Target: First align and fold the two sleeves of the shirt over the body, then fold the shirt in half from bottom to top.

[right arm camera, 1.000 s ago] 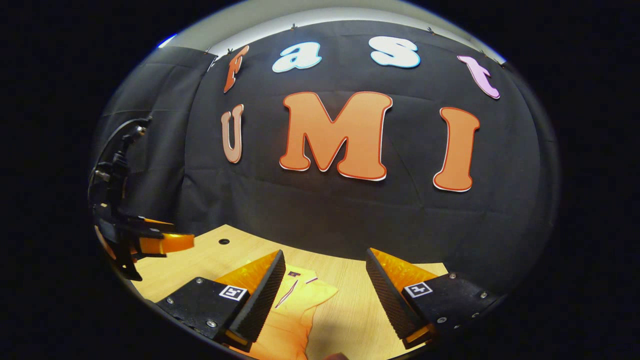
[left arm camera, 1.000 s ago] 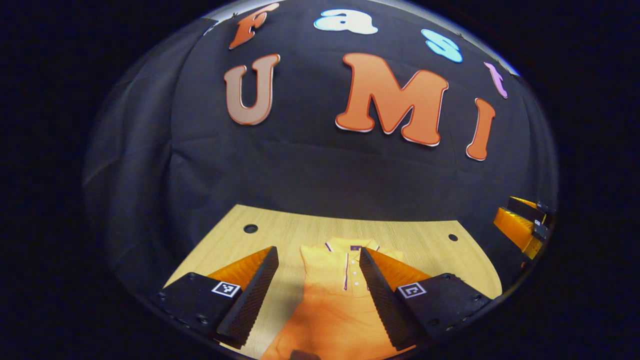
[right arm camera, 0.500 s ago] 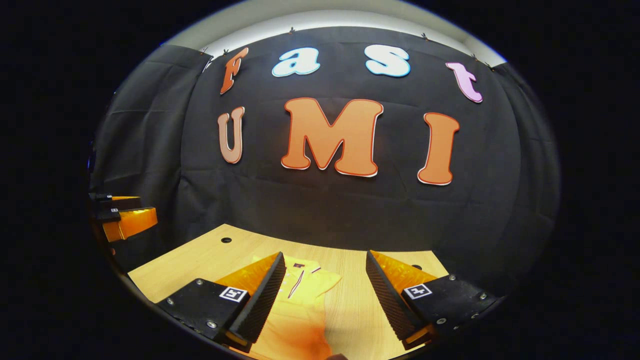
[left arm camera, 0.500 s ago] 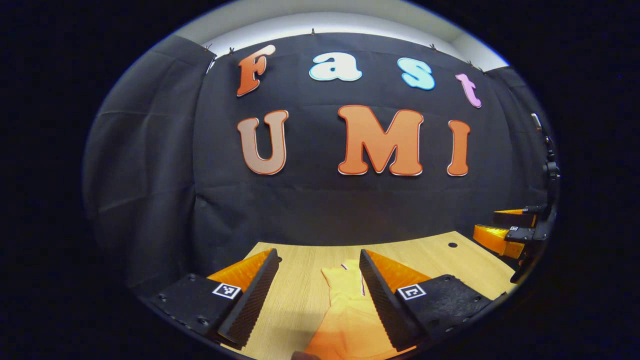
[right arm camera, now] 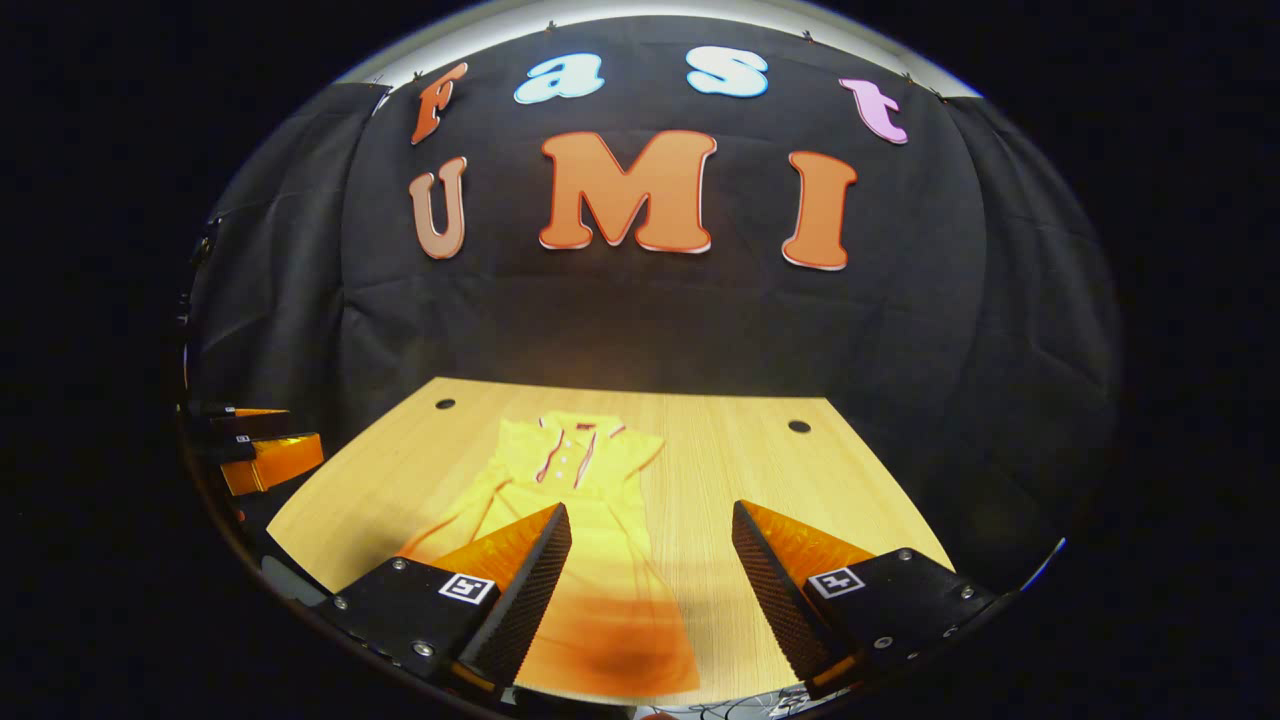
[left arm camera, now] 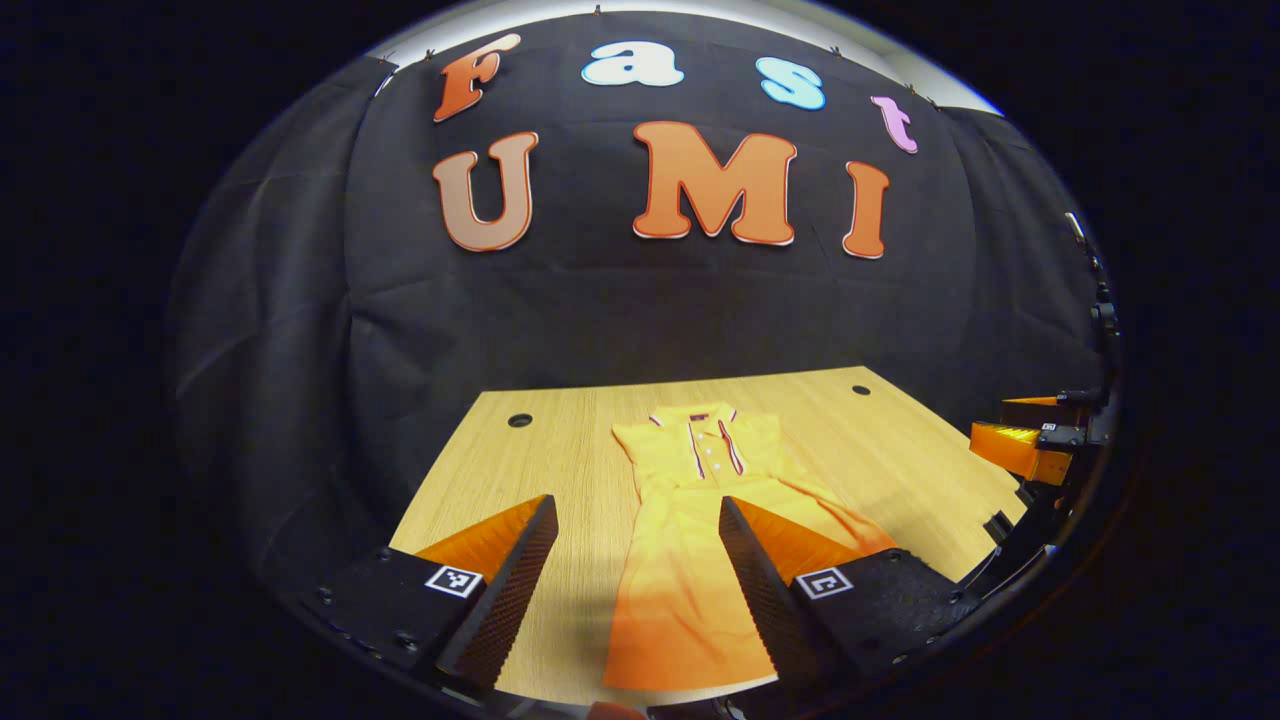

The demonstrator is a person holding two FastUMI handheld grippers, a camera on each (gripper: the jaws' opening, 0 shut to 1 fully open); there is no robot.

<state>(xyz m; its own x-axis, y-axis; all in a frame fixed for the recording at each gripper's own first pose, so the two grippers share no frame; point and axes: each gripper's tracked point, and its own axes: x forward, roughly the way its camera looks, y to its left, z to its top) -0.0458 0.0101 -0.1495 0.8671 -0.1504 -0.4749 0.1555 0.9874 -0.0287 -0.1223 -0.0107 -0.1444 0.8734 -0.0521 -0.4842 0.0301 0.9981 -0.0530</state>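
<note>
Evidently both sleeves are already folded in, so the bottom-to-top fold remains: the left hand-held gripper and the right hand-held gripper hang spread apart, grasping nothing, above the shirt, which lies lengthwise on the table, collar at the far end. Next, each should pinch a hem corner (those corners sit half hidden behind the fingers).

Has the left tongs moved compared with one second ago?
Yes. In the left gripper view the left tongs have pulled back from the shirt: more of the table shows now.
</note>
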